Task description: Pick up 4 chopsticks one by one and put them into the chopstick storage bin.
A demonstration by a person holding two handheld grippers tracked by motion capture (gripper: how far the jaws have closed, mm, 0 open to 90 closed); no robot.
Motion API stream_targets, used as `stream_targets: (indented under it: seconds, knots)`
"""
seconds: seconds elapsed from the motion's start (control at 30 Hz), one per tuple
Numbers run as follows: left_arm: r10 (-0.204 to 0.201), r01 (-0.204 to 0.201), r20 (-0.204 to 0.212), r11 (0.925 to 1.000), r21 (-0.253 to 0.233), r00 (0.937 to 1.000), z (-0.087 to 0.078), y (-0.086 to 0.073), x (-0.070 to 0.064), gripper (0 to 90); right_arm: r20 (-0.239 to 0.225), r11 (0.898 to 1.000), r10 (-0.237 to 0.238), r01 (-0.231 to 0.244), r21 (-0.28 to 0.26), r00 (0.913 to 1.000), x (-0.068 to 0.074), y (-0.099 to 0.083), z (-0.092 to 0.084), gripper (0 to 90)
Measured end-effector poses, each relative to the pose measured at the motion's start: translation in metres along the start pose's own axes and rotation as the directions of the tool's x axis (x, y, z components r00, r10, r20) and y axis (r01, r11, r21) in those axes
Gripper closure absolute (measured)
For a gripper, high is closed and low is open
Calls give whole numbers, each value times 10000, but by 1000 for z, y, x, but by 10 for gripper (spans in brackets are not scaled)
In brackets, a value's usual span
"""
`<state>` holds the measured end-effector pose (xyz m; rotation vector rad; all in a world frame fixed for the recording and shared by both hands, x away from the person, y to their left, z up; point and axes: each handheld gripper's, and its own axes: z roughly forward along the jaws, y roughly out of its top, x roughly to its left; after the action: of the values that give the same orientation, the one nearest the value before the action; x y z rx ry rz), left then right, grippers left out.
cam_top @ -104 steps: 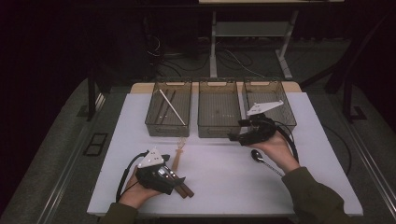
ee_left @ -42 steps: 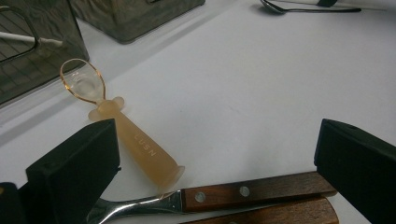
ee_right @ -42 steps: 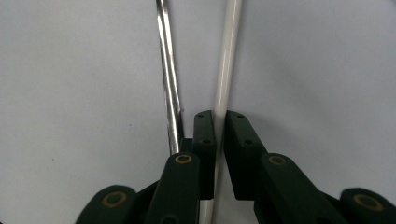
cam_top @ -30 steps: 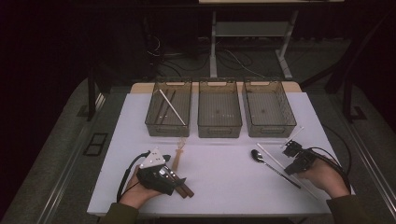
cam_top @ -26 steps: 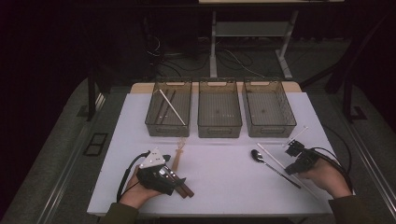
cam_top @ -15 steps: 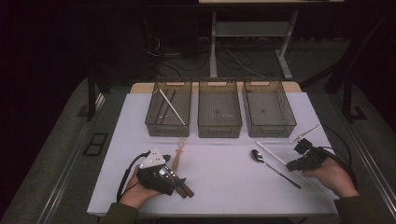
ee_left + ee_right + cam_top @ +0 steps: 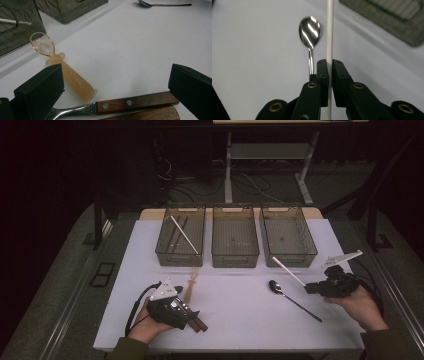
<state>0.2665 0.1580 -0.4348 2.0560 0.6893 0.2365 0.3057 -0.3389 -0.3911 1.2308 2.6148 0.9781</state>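
High view: the right gripper [image 7: 311, 288], fingers clenched on a thin white plastic chopstick [image 7: 288, 271], has lifted it off the desk [image 7: 240, 320] beside the steel spoon [image 7: 292, 300], ready for binning, while the left gripper [image 7: 190, 316] rests open-fingered.

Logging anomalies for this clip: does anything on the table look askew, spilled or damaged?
Nothing looks spilled or damaged. The three bins sit in a straight row. The metal spoon lies loose on the table. The right gripper is shut on a white chopstick, lifted off the table.
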Motion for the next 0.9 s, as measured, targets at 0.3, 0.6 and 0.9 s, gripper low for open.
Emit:
stream_targets:
  seconds: [0.3,0.6,0.9]
  knots:
    - [-4,4,9,10000,-5,10000,0,0,0,0,-320,9924,-316,275,-1198,9990,11,21,10,846]
    - [-26,26,34,10000,-17,10000,0,0,0,0,-679,9766,-419,265,-2134,9968,25,47,25,846]
    - [-76,77,47,10000,-50,10000,-1,-1,1,0,-911,9596,-505,230,-2805,9946,42,81,43,846]
